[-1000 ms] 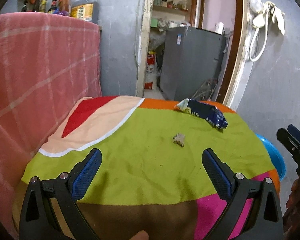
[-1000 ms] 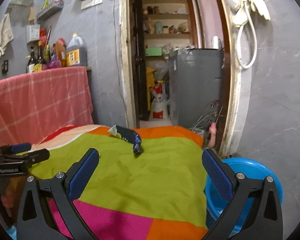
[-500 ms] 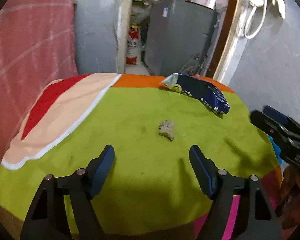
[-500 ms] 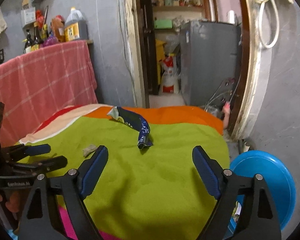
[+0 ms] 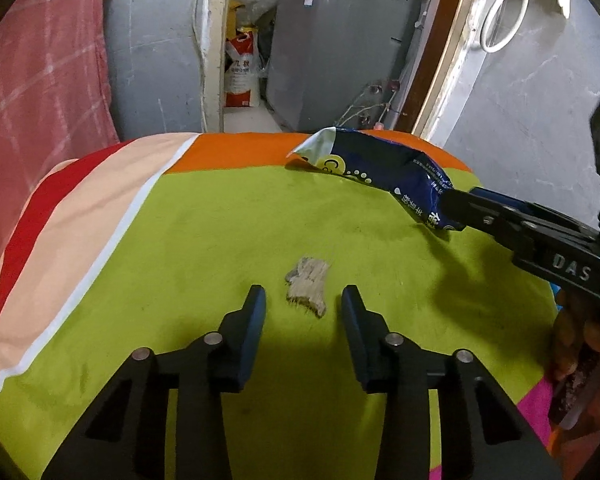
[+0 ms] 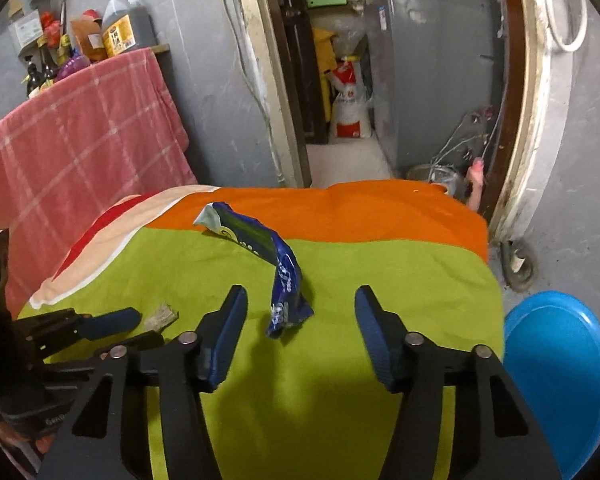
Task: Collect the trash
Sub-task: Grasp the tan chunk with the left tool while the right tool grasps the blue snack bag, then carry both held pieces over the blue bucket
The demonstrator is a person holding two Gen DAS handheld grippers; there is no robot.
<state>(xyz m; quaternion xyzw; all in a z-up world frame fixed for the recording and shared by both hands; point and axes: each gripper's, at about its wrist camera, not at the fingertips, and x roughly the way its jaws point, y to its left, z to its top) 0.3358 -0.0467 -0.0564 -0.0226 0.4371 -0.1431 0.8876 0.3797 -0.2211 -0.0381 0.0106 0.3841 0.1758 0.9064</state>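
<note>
Mid-bench on the green cloth, a tan scrap lies just ahead of the half-closed, empty left tool; the blue wrapper – long axis toward the far-left corner – ends between the right tool's narrowing jaws, untouched.

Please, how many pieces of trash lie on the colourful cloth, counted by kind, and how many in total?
Blue snack wrapper: 1, lying on the green part of the cloth
Small beige scrap: 1, lying on the green part, nearer the camera in the left wrist view
Total: 2
</note>
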